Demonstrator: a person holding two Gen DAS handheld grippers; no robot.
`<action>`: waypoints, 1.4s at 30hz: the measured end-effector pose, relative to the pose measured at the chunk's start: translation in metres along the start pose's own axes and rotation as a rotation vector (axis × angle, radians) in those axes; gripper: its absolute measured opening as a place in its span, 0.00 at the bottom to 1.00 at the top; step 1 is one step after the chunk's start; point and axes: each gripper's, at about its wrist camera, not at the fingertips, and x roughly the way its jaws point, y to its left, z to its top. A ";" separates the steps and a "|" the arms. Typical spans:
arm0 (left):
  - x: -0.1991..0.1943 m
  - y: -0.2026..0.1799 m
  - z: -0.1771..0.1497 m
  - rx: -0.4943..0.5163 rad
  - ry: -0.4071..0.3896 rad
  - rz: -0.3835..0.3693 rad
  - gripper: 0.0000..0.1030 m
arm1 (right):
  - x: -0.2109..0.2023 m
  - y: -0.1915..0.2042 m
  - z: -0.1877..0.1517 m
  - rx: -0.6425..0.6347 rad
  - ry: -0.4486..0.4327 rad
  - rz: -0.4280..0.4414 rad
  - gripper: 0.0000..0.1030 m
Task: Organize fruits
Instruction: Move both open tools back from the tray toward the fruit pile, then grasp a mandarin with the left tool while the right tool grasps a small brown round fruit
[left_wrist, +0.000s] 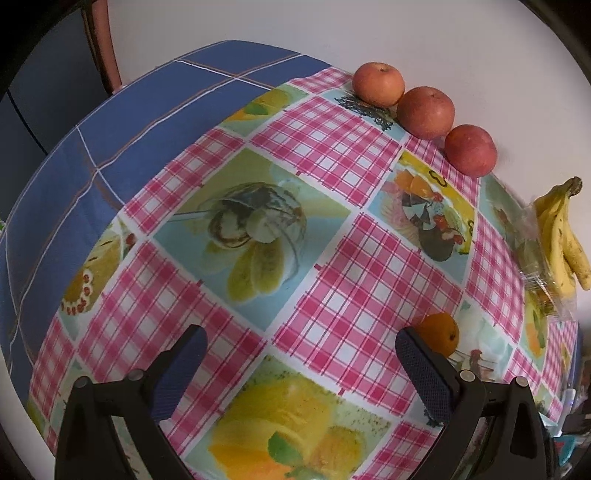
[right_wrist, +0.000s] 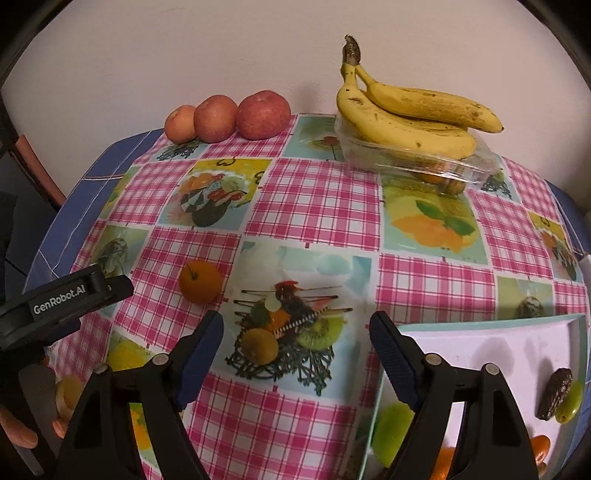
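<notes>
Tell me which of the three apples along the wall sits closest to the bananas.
The darkest red apple, at the row's right end in the right wrist view. The other two apples sit farther left, away from the bananas.

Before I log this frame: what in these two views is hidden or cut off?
- Orange: left wrist view, its near side behind a gripper finger.
- White box: right wrist view, cut by the frame edge; right gripper covers part of its contents.
- Clear tray: contents under the bananas unreadable.
</notes>
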 end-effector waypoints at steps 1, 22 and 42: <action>0.002 -0.001 0.001 0.001 -0.003 0.002 1.00 | 0.003 0.001 0.001 -0.001 0.003 0.002 0.70; 0.004 -0.003 0.008 0.016 -0.021 -0.023 1.00 | 0.031 0.018 -0.010 -0.036 0.104 0.082 0.26; 0.005 -0.049 -0.003 0.134 -0.043 -0.276 0.84 | 0.001 -0.033 0.003 0.097 -0.003 0.034 0.26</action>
